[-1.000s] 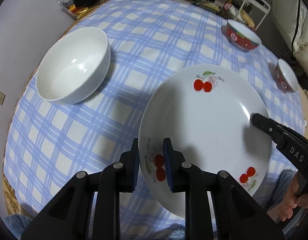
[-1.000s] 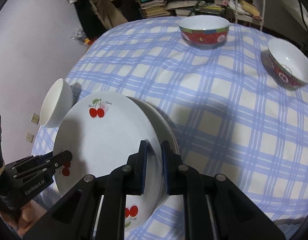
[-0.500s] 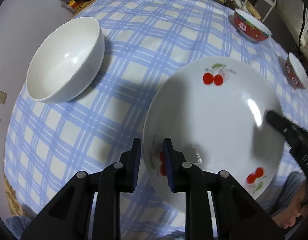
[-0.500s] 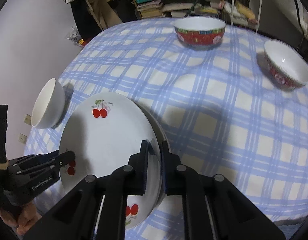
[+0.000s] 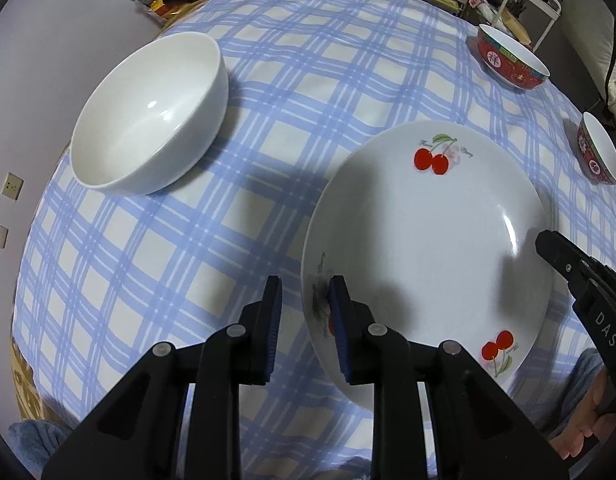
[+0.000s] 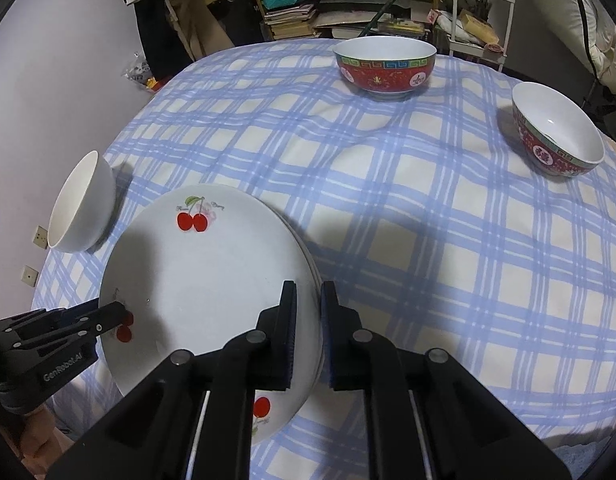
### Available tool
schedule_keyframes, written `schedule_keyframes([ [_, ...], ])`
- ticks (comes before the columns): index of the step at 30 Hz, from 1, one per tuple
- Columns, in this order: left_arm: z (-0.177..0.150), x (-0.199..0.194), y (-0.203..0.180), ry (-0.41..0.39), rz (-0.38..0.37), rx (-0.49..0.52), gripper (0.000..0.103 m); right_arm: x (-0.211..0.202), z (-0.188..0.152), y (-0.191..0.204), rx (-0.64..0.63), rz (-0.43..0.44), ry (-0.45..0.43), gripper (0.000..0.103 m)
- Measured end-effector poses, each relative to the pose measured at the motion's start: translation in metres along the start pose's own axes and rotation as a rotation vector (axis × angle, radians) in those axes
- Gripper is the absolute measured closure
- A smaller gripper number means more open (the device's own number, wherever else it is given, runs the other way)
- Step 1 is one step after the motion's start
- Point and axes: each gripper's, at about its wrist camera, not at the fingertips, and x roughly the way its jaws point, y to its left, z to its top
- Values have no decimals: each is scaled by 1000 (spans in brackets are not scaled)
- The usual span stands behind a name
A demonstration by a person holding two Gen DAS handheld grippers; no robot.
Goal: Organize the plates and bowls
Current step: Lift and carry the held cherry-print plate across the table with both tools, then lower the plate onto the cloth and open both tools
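Blue checked tablecloth (image 6: 388, 208), cluttered bookshelf (image 6: 348, 4) behind

Black claws, blue pads, white lettering

My left claw (image 5: 304, 312) was matte black plastic with ribbed blue pads (image 5: 273, 322) and round silver screws at the linkages; its side read "GenRobot.AI" in white. My right claw (image 6: 306, 320) matched it, carried "DAS" in white on its side, and showed thin pale rods beneath its arms.

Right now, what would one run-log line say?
left gripper: jaws just opening, cherry plate rim between; right gripper: shut on same rim; white bowl: apart, on tablecloth
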Motion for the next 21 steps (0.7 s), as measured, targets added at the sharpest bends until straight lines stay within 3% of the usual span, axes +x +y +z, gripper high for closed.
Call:
schedule_keyframes([
  [11,-4,-11,5,-25,27,13,77,0,-6,1,-12,-9,21,89],
  [18,-1,-35,16,-104,62,25,75,-13,0,1,6,26,-36,89],
  [21,3,-50,21,-163,122,64,70,-23,4,5,1,50,-77,89],
])
